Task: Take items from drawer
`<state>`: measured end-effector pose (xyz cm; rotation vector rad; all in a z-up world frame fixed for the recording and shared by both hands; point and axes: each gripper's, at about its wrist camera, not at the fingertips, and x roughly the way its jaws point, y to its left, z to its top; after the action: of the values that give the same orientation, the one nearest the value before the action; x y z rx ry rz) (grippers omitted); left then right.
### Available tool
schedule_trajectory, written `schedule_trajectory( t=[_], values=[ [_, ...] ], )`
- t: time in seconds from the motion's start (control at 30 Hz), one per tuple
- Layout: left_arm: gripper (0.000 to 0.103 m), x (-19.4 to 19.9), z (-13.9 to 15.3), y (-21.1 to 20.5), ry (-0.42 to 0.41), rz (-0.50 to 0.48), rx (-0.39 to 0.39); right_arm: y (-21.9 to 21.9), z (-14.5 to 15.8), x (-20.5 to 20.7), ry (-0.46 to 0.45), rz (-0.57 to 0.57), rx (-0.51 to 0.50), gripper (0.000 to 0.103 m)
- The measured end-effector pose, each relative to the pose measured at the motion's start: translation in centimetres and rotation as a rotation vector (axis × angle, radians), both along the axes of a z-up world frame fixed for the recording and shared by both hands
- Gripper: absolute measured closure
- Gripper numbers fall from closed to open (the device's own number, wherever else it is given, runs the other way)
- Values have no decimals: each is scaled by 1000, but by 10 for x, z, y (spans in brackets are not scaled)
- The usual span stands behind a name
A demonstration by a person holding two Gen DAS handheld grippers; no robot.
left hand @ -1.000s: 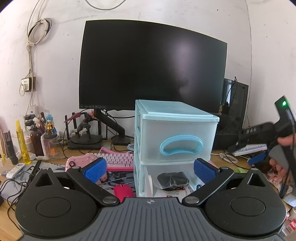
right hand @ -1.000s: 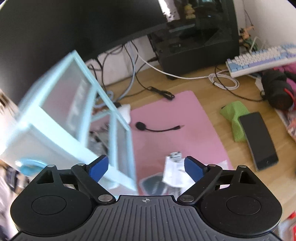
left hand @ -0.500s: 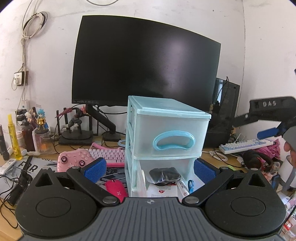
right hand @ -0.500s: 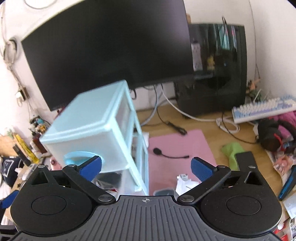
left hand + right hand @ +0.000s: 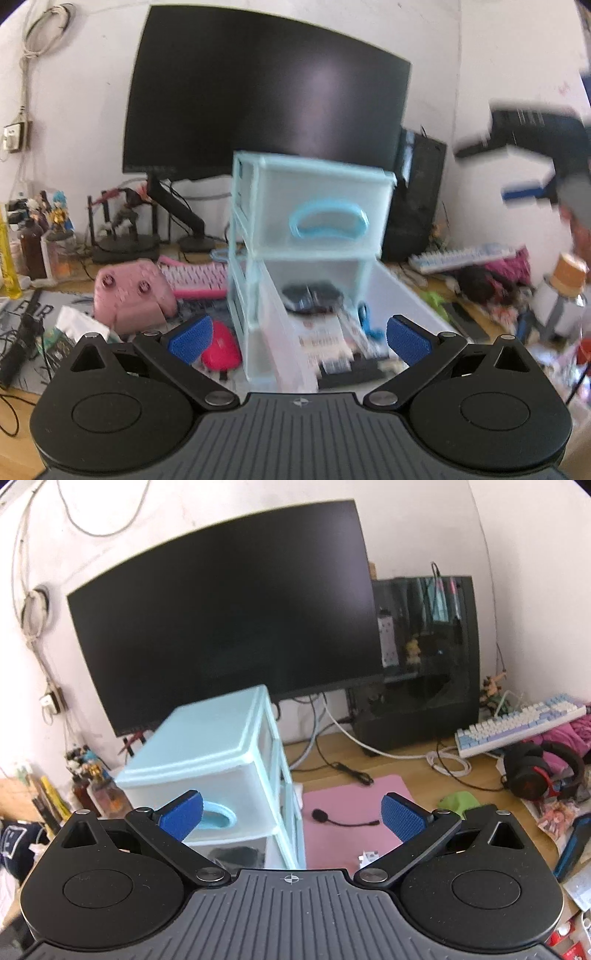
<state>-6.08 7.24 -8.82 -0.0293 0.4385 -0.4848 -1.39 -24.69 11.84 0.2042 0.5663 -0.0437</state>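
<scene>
On the worktop (image 5: 413,768) stood the light-blue drawer unit (image 5: 310,206), its lower drawer (image 5: 402,291) pulled out with a dark pouch (image 5: 312,295) and papers inside. The left hand-held gripper (image 5: 299,334) gaped empty before it; the right hand-held gripper (image 5: 291,814), jaws just widened, held nothing.

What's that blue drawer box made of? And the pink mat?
The drawer box looks like plastic: smooth pale-blue frame, cloudy see-through drawer fronts showing things inside. The pink mat seems soft rubber or cloth, flat and matte; the pictures leave that open.
</scene>
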Motion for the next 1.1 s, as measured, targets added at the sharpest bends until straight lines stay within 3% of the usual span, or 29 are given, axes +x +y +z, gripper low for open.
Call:
schedule_trajectory(
  t=[0.03,0.2,0.37,0.57,0.93,1.1],
  values=[
    [0,-2,-4,0,7,-16,6,1,2,0,-7,8,-3,0],
    [22,-6,-27,-4,69,-55,57,10,11,-2,-39,38,-4,0],
    [31,-6,-35,-5,94,-68,74,14,15,-2,-47,59,-1,0],
    [59,-7,-36,-5,116,-111,66,14,19,-2,-58,67,-5,0],
    [61,-5,-35,-17,86,-136,76,9,22,-1,-76,65,-6,0],
    [63,8,-32,-24,54,-59,83,6,22,0,-80,65,-9,0]
  ],
)
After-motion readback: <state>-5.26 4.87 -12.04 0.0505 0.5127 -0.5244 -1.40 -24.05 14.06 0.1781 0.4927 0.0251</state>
